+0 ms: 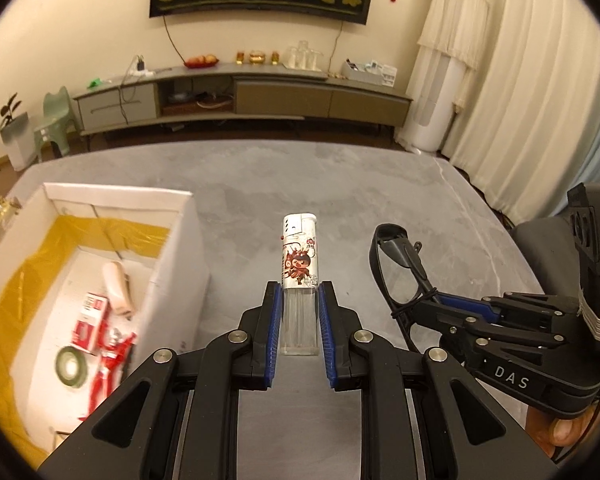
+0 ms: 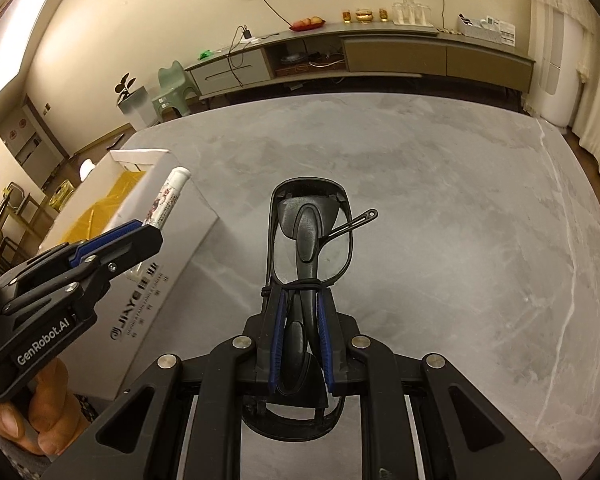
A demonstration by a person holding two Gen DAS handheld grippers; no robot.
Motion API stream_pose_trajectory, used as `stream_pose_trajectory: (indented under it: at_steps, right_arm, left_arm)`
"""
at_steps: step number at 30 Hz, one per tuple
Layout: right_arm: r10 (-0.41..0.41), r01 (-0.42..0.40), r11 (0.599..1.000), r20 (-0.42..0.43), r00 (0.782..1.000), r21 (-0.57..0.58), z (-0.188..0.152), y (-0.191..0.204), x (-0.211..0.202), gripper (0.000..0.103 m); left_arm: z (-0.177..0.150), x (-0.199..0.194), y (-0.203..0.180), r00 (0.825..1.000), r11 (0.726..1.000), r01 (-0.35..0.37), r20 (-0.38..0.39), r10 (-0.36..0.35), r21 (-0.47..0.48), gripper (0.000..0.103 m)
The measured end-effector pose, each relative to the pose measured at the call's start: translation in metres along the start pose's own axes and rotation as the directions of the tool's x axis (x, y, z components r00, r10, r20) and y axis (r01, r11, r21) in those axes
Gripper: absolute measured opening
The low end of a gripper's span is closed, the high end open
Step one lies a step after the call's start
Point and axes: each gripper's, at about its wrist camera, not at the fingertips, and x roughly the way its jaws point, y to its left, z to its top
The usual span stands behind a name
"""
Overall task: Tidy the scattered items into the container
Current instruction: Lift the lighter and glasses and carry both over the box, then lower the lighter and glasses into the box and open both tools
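Left gripper (image 1: 299, 322) was held level, pointing forward – blue-padded fingers (image 1: 273, 332) pinched in on a held item, gap between them narrow. In the right wrist view the same gripper sat at lower left, angled up and to the right, with the person's left hand (image 2: 40, 412) wrapped under its body, thumb and fingers visible. Right gripper (image 2: 300, 340) also pointed forward, its blue pads (image 2: 278, 340) clamped tight on what it carried – almost no gap. From the left wrist view it came in from the right side, fingers aimed left, with the right hand (image 1: 560, 428) gripping beneath the housing.
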Motion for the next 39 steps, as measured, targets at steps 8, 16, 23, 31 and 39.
stream_pose_trajectory:
  at_steps: [8, 16, 23, 31, 39]
  right_arm:
    - [0.004, -0.003, 1.000, 0.030, 1.000, -0.029, 0.010, 0.030, -0.011, 0.017]
    - [0.018, -0.015, 0.998, 0.054, 0.998, -0.062, 0.019, 0.063, -0.018, 0.017]
    - [0.035, -0.028, 0.995, 0.074, 0.997, -0.091, 0.025, 0.091, -0.020, 0.017]
    - [0.057, -0.047, 0.992, 0.082, 0.995, -0.120, 0.032, 0.123, -0.016, 0.017]
    - [0.099, -0.084, 0.984, 0.094, 0.991, -0.156, 0.042, 0.161, -0.014, 0.018]
  left_arm:
    - [0.003, -0.026, 0.016, 0.998, 1.000, -0.024, 0.051, 0.025, -0.007, 0.019]
    - [0.005, -0.046, 0.034, 0.996, 0.999, -0.035, 0.085, 0.037, -0.025, 0.019]
    - [0.004, -0.064, 0.055, 0.993, 0.998, -0.045, 0.109, 0.051, -0.052, 0.019]
    - [0.003, -0.079, 0.085, 0.989, 0.993, -0.062, 0.125, 0.074, -0.098, 0.019]
    - [0.001, -0.091, 0.126, 0.984, 0.980, -0.097, 0.128, 0.120, -0.174, 0.019]
